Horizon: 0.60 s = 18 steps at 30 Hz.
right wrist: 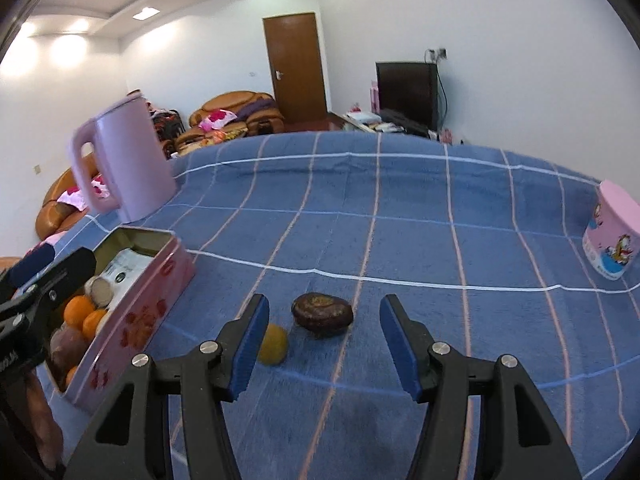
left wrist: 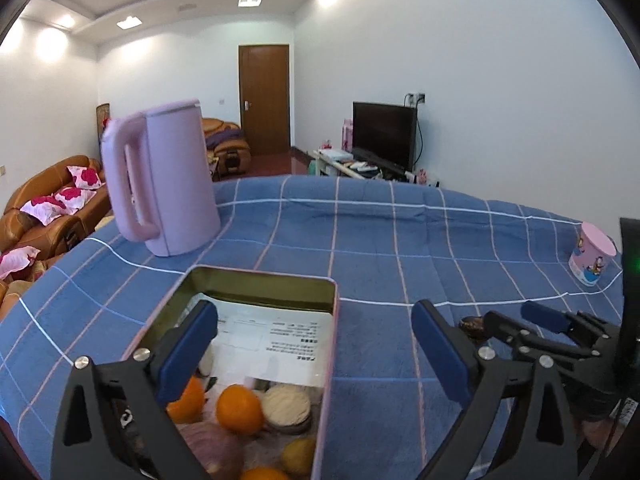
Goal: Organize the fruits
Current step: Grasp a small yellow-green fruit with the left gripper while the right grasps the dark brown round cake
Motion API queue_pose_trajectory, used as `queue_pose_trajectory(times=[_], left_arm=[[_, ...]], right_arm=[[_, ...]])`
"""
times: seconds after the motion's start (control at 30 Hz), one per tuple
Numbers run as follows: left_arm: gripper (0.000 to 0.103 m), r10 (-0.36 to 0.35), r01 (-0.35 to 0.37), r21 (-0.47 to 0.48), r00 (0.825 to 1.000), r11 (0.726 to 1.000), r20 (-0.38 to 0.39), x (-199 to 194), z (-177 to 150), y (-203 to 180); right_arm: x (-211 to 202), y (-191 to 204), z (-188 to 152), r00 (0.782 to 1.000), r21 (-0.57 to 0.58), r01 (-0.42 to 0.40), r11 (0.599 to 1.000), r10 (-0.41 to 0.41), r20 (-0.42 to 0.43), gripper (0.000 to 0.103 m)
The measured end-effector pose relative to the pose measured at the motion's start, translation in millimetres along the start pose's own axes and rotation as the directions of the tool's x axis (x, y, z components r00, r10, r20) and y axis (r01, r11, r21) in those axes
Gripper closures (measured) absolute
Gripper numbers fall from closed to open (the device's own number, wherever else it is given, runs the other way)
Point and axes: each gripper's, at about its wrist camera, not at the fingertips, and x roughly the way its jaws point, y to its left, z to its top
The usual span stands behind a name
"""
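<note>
A pink tin box (left wrist: 328,360) stands open on the blue checked cloth and holds oranges (left wrist: 239,409), a purple fruit (left wrist: 212,446), a yellow fruit (left wrist: 299,456) and a round pale cake (left wrist: 286,404). My left gripper (left wrist: 316,352) is open and empty above the box's near end. In the right wrist view the box (right wrist: 132,320) is at the left. A dark brown fruit (right wrist: 322,314) and a small yellow fruit (right wrist: 274,344) lie on the cloth. My right gripper (right wrist: 322,344) is open and empty, just short of the brown fruit, its left finger beside the yellow fruit.
A pink kettle (left wrist: 168,180) stands beyond the box at the left. A pink cartoon cup (right wrist: 612,232) stands at the far right of the table. Sofas, a door and a television are behind the table.
</note>
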Motion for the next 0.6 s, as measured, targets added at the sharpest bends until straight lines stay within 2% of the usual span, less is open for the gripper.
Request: queue_pose_trajectory(times=[0.1,0.27,0.3,0.33,0.5,0.6], left_arm=[[0.003,0.010,-0.010,0.020,1.000,1.000,0.002,3.5,-0.9,-7.5],[0.003,0.008,-0.007,0.040,1.000,0.999,-0.011,7.1,-4.6,-15.4],[0.003,0.007,-0.006,0.042,1.000,0.999,-0.013,7.9,-4.7,-16.3],[0.003,0.007,-0.006,0.043,1.000,0.999,-0.017,8.6,-5.0,-17.7],[0.003,-0.006,0.007,0.065,1.000,0.998,-0.025,7.6,-6.8,-29.7],[0.003,-0.029,0.031,0.093,0.999,0.995,-0.027,6.6,-8.8,-42.0]], right_arm=[[16.7,-3.3,2.9,0.999,0.026,0.003,1.000,-0.002,-0.044,0.044],[37.4,-6.1,3.7,0.992,0.059,-0.041,0.997,0.047,-0.115,0.044],[38.5,-6.8,3.7,0.992,0.070,-0.056,0.996,0.064,-0.113,0.045],[39.7,-6.9,3.8,0.991,0.069,-0.059,0.996,0.067,-0.120,0.057],[36.3,-9.7,1.9,0.990,0.064,-0.073,0.995,0.080,-0.118,0.059],[20.9,-17.4,-1.6,0.996,0.070,-0.051,0.996,0.056,-0.075,0.059]])
